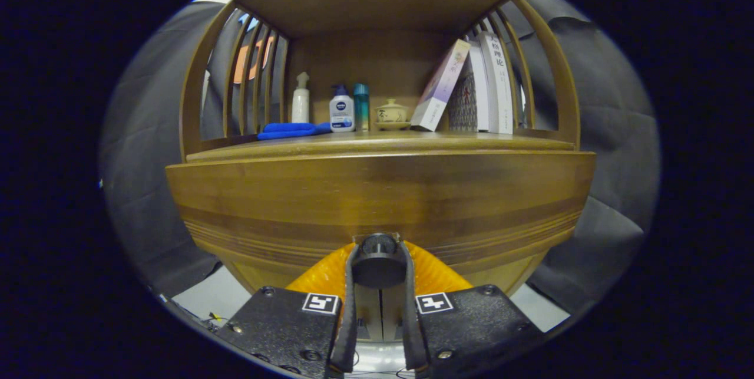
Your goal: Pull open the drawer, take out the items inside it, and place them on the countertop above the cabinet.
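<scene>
The wooden cabinet's drawer front (380, 196) curves across in front of me, its top edge just under the countertop (377, 144). A round black knob (378, 261) on the drawer front sits between my two fingers. My gripper (379, 256) is shut on that knob, with both black finger pads (352, 273) pressed against its sides and orange finger backing behind them. I cannot tell whether the drawer is pulled out at all, and its inside is hidden.
On the countertop stand a white spray bottle (300, 99), a white lotion bottle (341, 111), a teal bottle (361, 106), a lidded tea cup (392, 114), a folded blue cloth (291, 129) and several leaning books (471, 87). Slatted sides (253, 81) flank the shelf.
</scene>
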